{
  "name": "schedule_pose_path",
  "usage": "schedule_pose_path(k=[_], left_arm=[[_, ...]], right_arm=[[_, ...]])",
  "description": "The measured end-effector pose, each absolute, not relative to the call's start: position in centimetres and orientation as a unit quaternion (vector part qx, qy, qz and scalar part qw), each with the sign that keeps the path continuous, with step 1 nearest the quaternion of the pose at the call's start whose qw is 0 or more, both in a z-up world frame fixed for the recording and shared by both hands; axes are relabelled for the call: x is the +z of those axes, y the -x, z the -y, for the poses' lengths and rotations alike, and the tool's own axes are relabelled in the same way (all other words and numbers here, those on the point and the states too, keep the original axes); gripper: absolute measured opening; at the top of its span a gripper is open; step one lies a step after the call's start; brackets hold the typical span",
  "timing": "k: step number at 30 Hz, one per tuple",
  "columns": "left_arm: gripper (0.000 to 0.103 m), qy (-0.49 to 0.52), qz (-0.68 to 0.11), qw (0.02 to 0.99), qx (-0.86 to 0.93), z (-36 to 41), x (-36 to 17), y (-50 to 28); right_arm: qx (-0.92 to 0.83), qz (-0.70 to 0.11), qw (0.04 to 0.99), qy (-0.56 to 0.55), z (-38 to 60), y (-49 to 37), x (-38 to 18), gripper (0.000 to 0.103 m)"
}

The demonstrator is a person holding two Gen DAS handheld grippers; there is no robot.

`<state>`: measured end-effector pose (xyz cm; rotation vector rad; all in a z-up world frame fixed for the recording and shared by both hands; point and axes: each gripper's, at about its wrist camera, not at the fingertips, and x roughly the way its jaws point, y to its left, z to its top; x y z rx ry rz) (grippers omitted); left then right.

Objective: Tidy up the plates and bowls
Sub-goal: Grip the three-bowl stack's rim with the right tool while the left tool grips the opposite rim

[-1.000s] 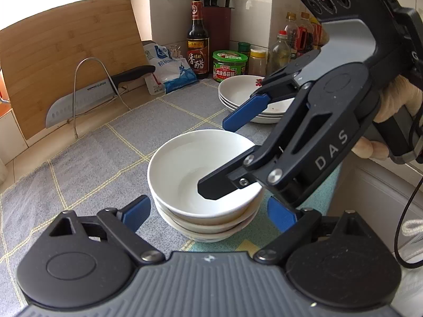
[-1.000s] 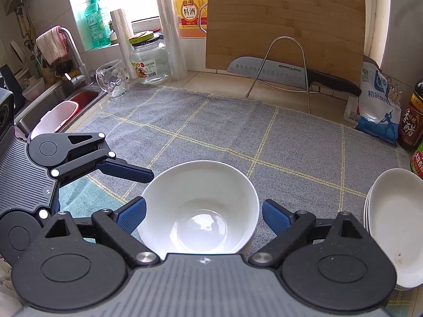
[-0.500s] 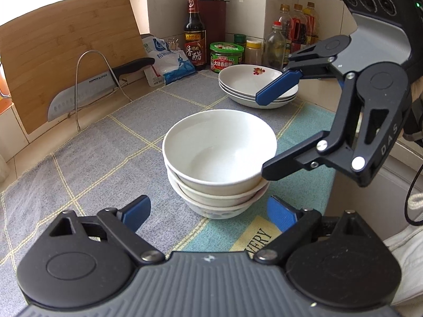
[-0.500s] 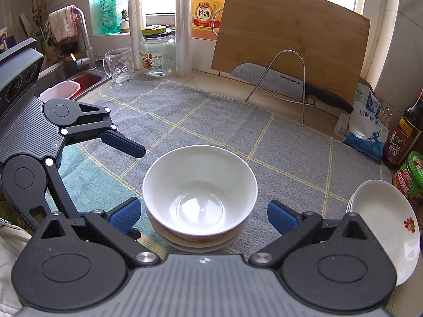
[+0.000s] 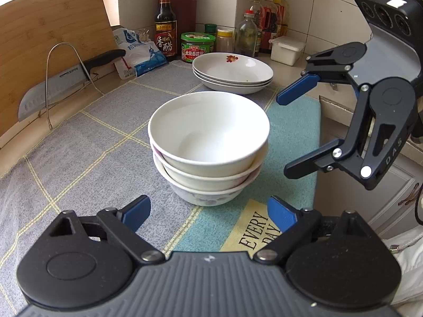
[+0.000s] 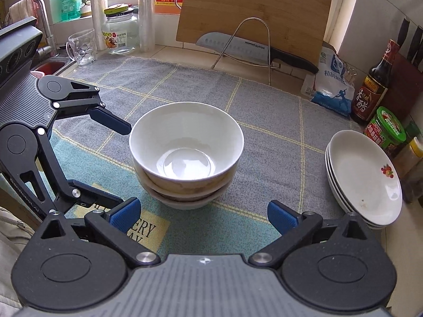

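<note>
The stack of bowls (image 5: 208, 148) stands on the grey checked cloth (image 5: 79, 142) that covers the desk, three white bowls nested, the top one empty. It serves as the landmark here. All round it the cloth lies bare, so there is open room on every side.

The left tongs (image 5: 208, 211) hang just short of the stack on the near side, jaws spread wide and holding nothing; the bowls sit beyond the blue pads, not between them. The right tongs (image 5: 290, 132) stand to the right of the stack in the left wrist view, jaws also spread wide and empty, with a clear gap between the lower black finger and the bowl rims. From the right wrist view the right tongs (image 6: 203, 212) likewise stop short of the stack (image 6: 186, 153), untouched by either pad.

Behind and right of the stack, well apart from it, sits the pile of plates (image 5: 232, 72), shallow white ones, the top bearing a small red print. The desk's front edge runs close by the stack on the right, where the cloth's turquoise border (image 5: 293, 121) ends and a cabinet front drops away.

Far behind the stack a wooden cutting board (image 6: 253, 18) leans at the wall with a knife (image 6: 248, 50) in a wire stand before it. Bottles and jars (image 5: 201, 45) line the tiled corner beyond the plates. Left of the stack in the right wrist view, a sink (image 6: 53, 64) lies past the cloth's edge.
</note>
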<state>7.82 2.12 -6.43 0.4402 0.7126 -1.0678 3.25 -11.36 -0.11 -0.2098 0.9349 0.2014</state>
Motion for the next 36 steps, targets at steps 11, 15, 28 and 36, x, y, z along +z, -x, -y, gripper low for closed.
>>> schedule_pose_path(k=[11, 15, 28, 36], left_arm=[[0.098, -0.178, -0.368, 0.799, -0.441, -1.6, -7.2, -8.8], [0.098, -0.166, -0.379, 0.807, -0.42, -1.0, -7.4, -8.8], [0.098, -0.151, -0.404, 0.841, -0.327, 2.1, -8.0, -7.5], [0.098, -0.187, -0.39, 0.837, -0.336, 2.3, -8.1, -7.0]], right_arm=[[0.147, -0.439, 0.878, 0.126, 12.8, -4.4, -1.0, 0.103], [0.193, -0.432, 0.87, 0.14, 13.9, -5.4, -1.7, 0.103], [0.322, -0.404, 0.835, 0.191, 17.3, -8.0, -3.7, 0.103], [0.354, -0.395, 0.821, 0.213, 16.4, -8.6, -4.5, 0.103]])
